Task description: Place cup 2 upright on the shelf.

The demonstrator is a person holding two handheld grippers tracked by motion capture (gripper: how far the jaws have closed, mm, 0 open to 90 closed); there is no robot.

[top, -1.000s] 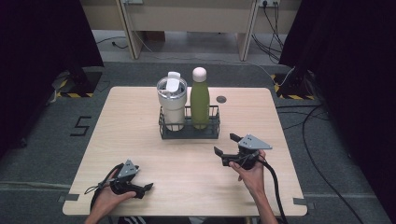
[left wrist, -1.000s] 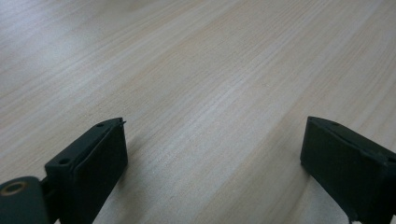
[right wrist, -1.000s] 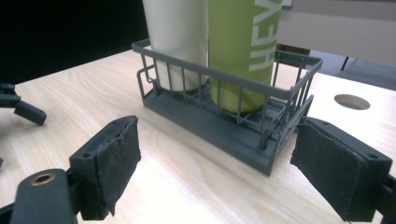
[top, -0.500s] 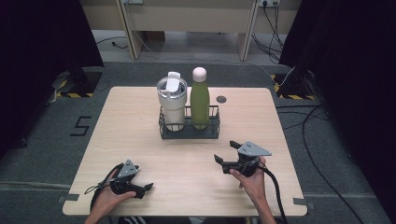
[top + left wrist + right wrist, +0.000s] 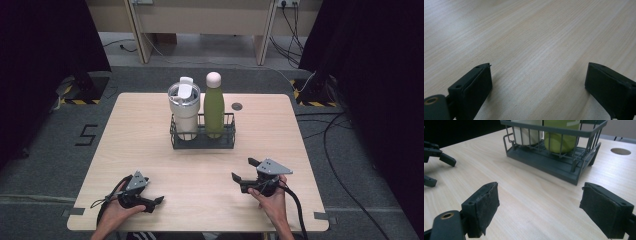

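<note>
Two claws low over the bench, rack far ahead.

The wooden bench is pale and smooth. A dark wire rack stands in its middle, well apart from both claws, and holds a white cup and a round green bottle. The right claw is spread wide with nothing in it, aimed at the rack. The left claw is spread wide too, near the front edge.

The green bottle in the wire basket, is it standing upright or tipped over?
Upright: the green bottle stands straight in the wire basket, pale cap on top.
</note>
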